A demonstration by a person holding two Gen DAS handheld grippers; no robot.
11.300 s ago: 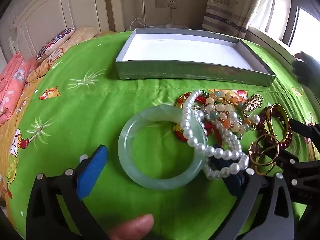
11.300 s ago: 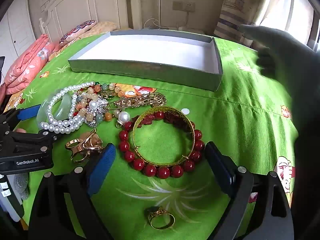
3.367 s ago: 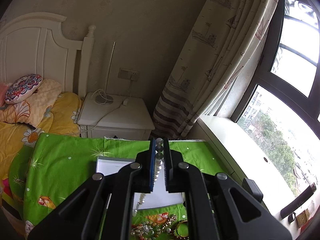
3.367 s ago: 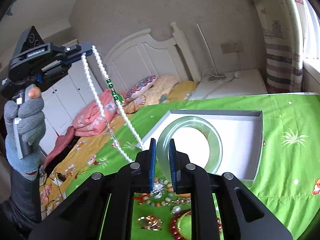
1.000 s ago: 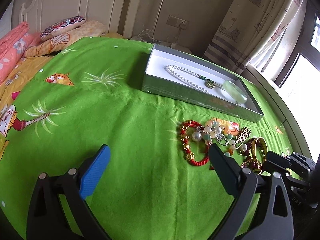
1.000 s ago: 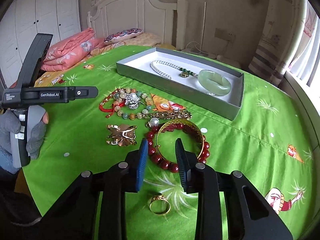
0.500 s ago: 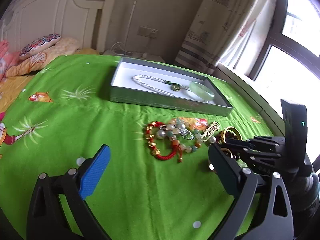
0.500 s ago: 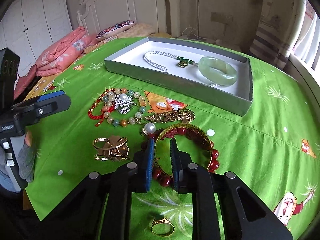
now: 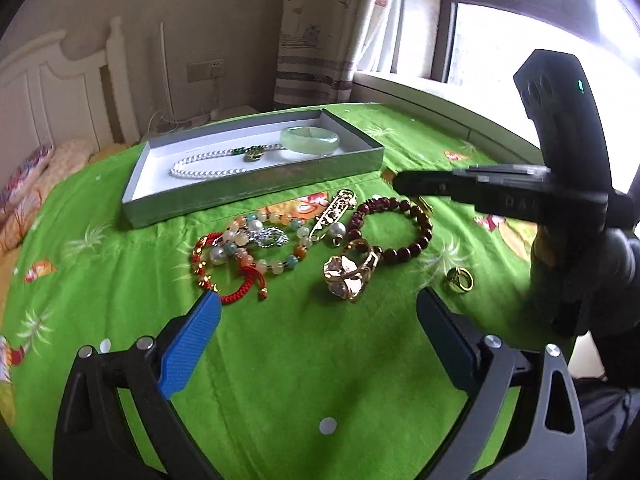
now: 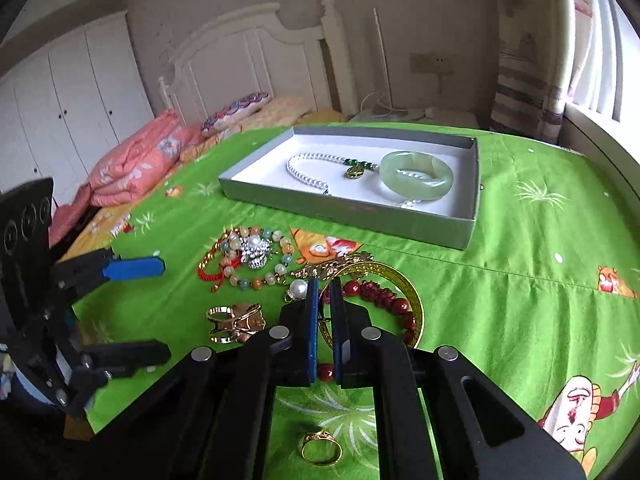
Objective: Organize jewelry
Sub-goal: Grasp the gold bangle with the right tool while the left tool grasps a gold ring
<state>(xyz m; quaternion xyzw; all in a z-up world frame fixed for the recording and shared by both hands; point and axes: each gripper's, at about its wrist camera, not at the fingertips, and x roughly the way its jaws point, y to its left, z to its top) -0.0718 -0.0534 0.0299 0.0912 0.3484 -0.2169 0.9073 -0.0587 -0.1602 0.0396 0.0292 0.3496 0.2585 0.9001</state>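
Right hand-held gripper (image 10: 325, 292) pinches gold bangle (image 10: 394, 276); left (image 9: 316, 322) gapes.

— What hides behind the right gripper (image 10: 325, 292)?
— The near arc of the gold bangle (image 10: 394, 280) and part of the red bead bracelet (image 10: 384, 294).
— And the left view?
— The bangle sits almost wholly behind the black gripper; the person's hand is cut off right.
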